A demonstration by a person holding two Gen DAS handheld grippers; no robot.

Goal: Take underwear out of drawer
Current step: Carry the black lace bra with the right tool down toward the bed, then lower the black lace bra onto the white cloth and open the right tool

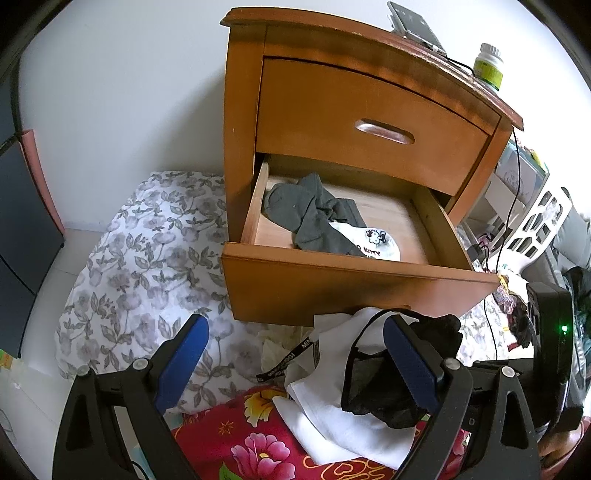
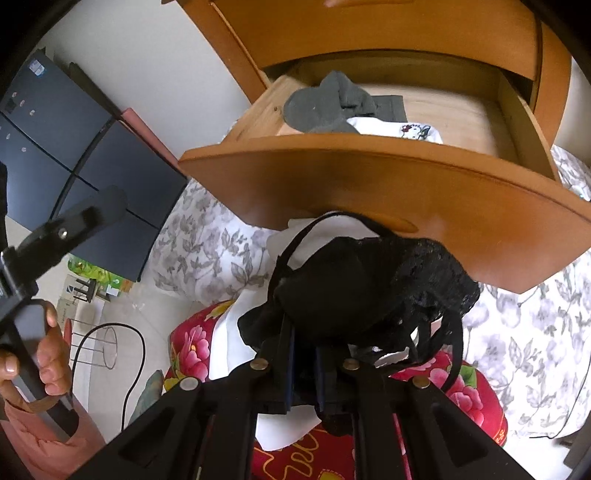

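The nightstand's lower drawer [image 1: 351, 288] [image 2: 369, 177] stands pulled out. Inside lie a crumpled grey garment [image 1: 306, 214] [image 2: 325, 107] and white underwear with a cartoon cat print [image 1: 369, 240] [image 2: 399, 131]. My right gripper [image 2: 304, 352] is shut on black lace underwear [image 2: 369, 280] [image 1: 376, 384], which is bunched over its fingertips just below the drawer front and above a white cloth [image 1: 332, 369] [image 2: 236, 332]. My left gripper [image 1: 295, 325] is open and empty, its blue pads [image 1: 184, 354] spread either side of the pile in front of the drawer.
A red flowered blanket [image 1: 240, 443] and a grey leaf-print sheet [image 1: 147, 258] lie under the pile. A green-labelled bottle [image 1: 488, 66] and a flat device [image 1: 413, 22] sit on the nightstand top. A dark cabinet [image 2: 74, 147] stands left; a hand [image 2: 51, 354] holds the left gripper.
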